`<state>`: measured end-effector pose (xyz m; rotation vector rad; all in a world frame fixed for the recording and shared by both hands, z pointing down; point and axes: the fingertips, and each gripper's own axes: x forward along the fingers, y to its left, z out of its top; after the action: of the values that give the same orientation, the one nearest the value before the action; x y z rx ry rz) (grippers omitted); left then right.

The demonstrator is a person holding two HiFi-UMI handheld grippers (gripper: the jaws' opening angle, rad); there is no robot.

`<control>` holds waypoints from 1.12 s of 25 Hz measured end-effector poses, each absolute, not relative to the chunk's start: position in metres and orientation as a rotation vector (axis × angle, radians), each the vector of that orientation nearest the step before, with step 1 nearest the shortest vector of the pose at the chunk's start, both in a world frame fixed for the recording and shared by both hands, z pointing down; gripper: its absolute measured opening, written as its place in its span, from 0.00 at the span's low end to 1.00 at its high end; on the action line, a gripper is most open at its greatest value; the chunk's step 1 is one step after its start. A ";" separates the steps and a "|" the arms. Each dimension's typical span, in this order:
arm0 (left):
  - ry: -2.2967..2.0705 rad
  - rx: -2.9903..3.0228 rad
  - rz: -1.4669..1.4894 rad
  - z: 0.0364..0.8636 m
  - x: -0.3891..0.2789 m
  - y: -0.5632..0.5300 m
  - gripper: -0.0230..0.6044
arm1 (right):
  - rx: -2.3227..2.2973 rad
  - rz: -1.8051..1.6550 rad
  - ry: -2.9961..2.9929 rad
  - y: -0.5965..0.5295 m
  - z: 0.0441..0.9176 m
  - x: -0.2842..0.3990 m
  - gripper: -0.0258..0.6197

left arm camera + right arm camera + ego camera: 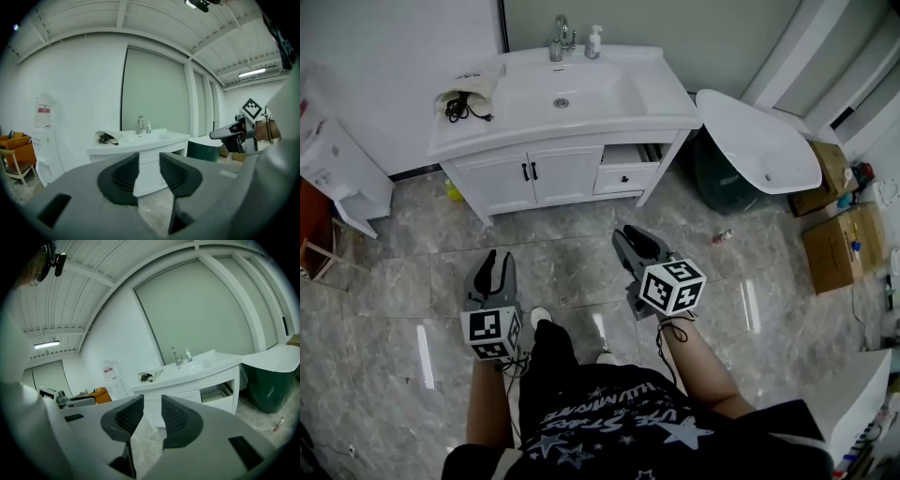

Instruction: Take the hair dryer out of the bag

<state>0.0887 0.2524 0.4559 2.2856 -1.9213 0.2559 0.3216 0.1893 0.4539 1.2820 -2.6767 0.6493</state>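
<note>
While the bag [473, 84] on the sink cabinet [502, 180] shows only a black cord [463, 109], left gripper [495, 260] and right gripper [631, 234] hover slightly parted, empty, over grey tiled floor [384, 300].

Black T-shirt [609, 433] printed with white stars, behind grey left gripper [495, 259] and right gripper [630, 234] carrying black-and-white marker cubes [672, 286]

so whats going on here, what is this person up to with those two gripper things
A person stands on the tiled floor, facing a white vanity but not yet at it, with a gripper in each hand. The left gripper and right gripper both have their jaws slightly apart with nothing between them. The bag lies untouched on the vanity's left end, a black cord spilling from it.
</note>
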 end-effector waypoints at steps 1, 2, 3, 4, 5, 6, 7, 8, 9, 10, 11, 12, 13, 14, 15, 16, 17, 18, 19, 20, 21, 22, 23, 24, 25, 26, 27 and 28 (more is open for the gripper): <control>-1.915 2.282 0.256 0.459 0.080 0.242 0.32 | 1.283 0.660 -2.678 0.180 0.456 0.315 0.22; -1.910 2.276 0.258 0.463 0.071 0.233 0.37 | 1.291 0.669 -2.673 0.170 0.459 0.308 0.25; -1.907 2.269 0.260 0.467 0.063 0.223 0.38 | 1.300 0.675 -2.664 0.160 0.462 0.300 0.28; -1.903 2.265 0.261 0.470 0.054 0.214 0.41 | 1.305 0.680 -2.655 0.150 0.465 0.292 0.33; -1.899 2.263 0.262 0.472 0.044 0.205 0.43 | 1.305 0.684 -2.647 0.140 0.466 0.282 0.36; -1.893 2.261 0.265 0.474 0.035 0.196 0.45 | 1.303 0.687 -2.641 0.131 0.467 0.271 0.39; -1.888 2.260 0.266 0.475 0.025 0.188 0.46 | 1.303 0.689 -2.637 0.122 0.467 0.260 0.41; -1.883 2.260 0.264 0.475 0.016 0.179 0.47 | 1.305 0.690 -2.634 0.113 0.466 0.250 0.42; -1.877 2.262 0.258 0.474 0.008 0.172 0.48 | 1.308 0.690 -2.630 0.105 0.464 0.240 0.44; -1.870 2.265 0.249 0.474 0.001 0.166 0.49 | 1.311 0.689 -2.627 0.098 0.463 0.231 0.46; -1.862 2.267 0.241 0.474 -0.006 0.160 0.50 | 1.316 0.688 -2.624 0.090 0.462 0.223 0.47; -1.853 2.267 0.235 0.475 -0.014 0.155 0.50 | 1.322 0.687 -2.622 0.082 0.461 0.214 0.49; -1.844 2.265 0.232 0.477 -0.021 0.150 0.51 | 1.327 0.688 -2.621 0.076 0.460 0.205 0.50; -1.834 2.260 0.229 0.480 -0.029 0.145 0.51 | 1.331 0.689 -2.619 0.070 0.460 0.196 0.52; -1.826 2.255 0.226 0.483 -0.036 0.141 0.52 | 1.332 0.689 -2.616 0.065 0.461 0.188 0.52; -1.820 2.249 0.225 0.486 -0.044 0.136 0.52 | 1.332 0.688 -2.612 0.061 0.463 0.180 0.53; -1.815 2.243 0.227 0.489 -0.051 0.131 0.53 | 1.329 0.689 -2.606 0.057 0.465 0.173 0.54; -1.812 2.235 0.230 0.492 -0.058 0.125 0.53 | 1.320 0.697 -2.601 0.053 0.468 0.167 0.54; -1.809 2.228 0.234 0.495 -0.065 0.121 0.53 | 1.308 0.715 -2.595 0.050 0.471 0.161 0.54; -1.807 2.221 0.240 0.497 -0.070 0.116 0.53 | 1.297 0.741 -2.592 0.046 0.475 0.156 0.54; -1.807 2.216 0.246 0.499 -0.076 0.111 0.53 | 1.290 0.768 -2.590 0.042 0.478 0.152 0.54; -1.809 2.211 0.252 0.501 -0.080 0.105 0.53 | 1.287 0.787 -2.589 0.035 0.480 0.149 0.54; -1.811 2.205 0.259 0.503 -0.085 0.098 0.53 | 1.284 0.796 -2.589 0.027 0.482 0.145 0.54; -1.814 2.197 0.264 0.505 -0.089 0.090 0.53 | 1.277 0.800 -2.590 0.017 0.483 0.140 0.54; -1.818 2.186 0.269 0.506 -0.093 0.082 0.53 | 1.265 0.804 -2.592 0.005 0.485 0.134 0.54; -1.824 2.175 0.274 0.507 -0.097 0.074 0.53 | 1.248 0.808 -2.597 -0.007 0.486 0.128 0.54; -1.833 2.163 0.279 0.507 -0.103 0.066 0.53 | 1.228 0.812 -2.605 -0.021 0.487 0.120 0.54; -1.845 2.150 0.283 0.507 -0.109 0.058 0.53 | 1.208 0.814 -2.614 -0.037 0.488 0.111 0.54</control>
<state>-0.1086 0.0577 0.5066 2.1496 -1.8445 0.2830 0.1111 -0.0368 0.4875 1.2083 -2.6140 0.8145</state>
